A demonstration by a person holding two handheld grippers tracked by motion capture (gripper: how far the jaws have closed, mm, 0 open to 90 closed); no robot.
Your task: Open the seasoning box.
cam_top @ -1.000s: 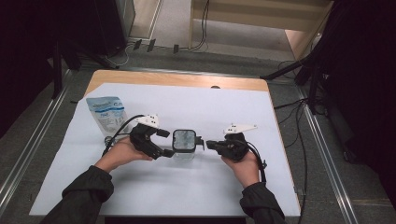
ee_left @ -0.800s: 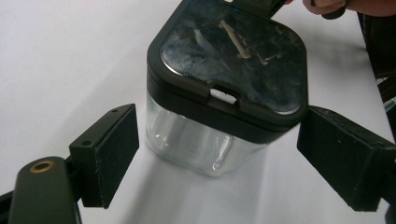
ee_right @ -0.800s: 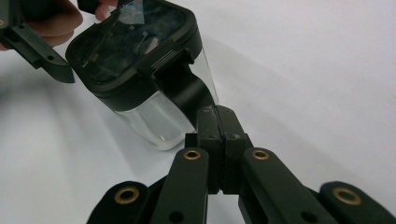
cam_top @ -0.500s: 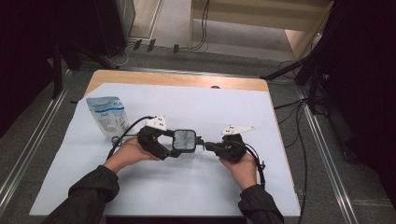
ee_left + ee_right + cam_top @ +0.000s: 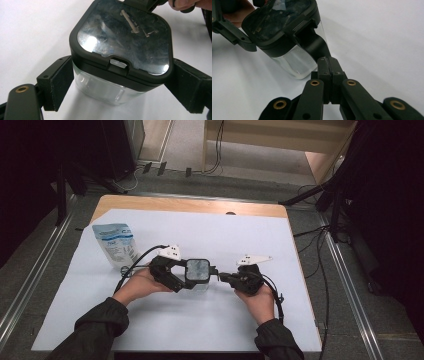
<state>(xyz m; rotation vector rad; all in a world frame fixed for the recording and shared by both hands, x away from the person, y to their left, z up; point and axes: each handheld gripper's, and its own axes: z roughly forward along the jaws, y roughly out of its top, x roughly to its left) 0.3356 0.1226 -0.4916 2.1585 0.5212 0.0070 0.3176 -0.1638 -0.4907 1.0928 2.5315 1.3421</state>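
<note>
A clear square container with a black lid and shiny window stands mid-table on the white sheet. My left gripper comes in from its left. In the left gripper view its two padded jaws press on either side of the container, so the left gripper is shut on it. My right gripper reaches in from the right. In the right gripper view the right gripper is shut on the lid's black tab, which sticks out from the lid's edge.
A blue-and-white pouch lies at the left of the sheet. A strip of bare wooden table runs along the far edge. Cables trail from both grippers. Floor rails flank the table.
My left gripper has slid right toward the container, and its jaws now sit on either side of it. The right gripper and the pouch have stayed put.
</note>
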